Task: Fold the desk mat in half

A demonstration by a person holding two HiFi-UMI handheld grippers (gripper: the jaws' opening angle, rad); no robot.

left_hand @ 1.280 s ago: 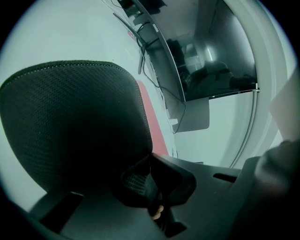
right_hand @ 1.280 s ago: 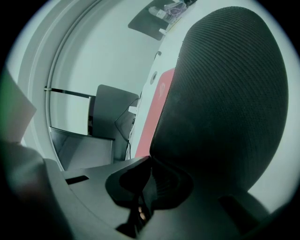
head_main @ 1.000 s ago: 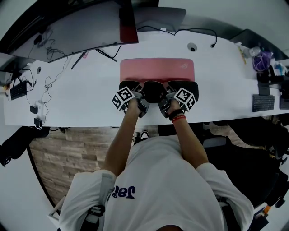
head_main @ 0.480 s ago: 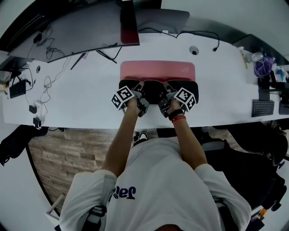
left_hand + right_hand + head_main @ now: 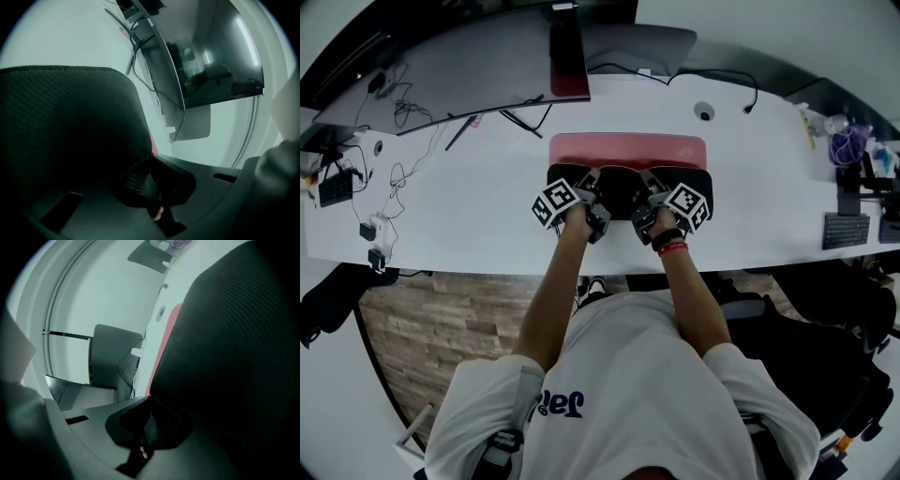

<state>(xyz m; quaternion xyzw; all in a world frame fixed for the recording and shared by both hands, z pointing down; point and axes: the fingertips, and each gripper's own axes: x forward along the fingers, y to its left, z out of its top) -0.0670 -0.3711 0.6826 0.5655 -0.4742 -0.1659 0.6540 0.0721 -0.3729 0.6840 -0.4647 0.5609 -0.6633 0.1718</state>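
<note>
The desk mat lies mid-desk: its pink top [image 5: 628,148] shows as a strip at the far side, and its black underside [image 5: 623,190] is turned up over the near part. My left gripper [image 5: 592,180] is shut on the lifted edge at the flap's left. My right gripper [image 5: 649,180] is shut on it at the right. In the left gripper view the black textured flap [image 5: 70,122] fills the left, pinched in the jaws of the left gripper [image 5: 150,161]. In the right gripper view the flap [image 5: 234,343] fills the right above a pink edge [image 5: 165,341], held by the right gripper [image 5: 150,404].
A wide monitor [image 5: 459,61] stands at the back of the white desk [image 5: 469,206], with loose cables [image 5: 394,141] at the left. There is a cable hole [image 5: 704,111] behind the mat. At the right end are a small keyboard [image 5: 847,230] and a purple object [image 5: 847,145].
Both grippers have carried the black flap a little toward the far side of the desk. The visible pink strip has become narrower.
</note>
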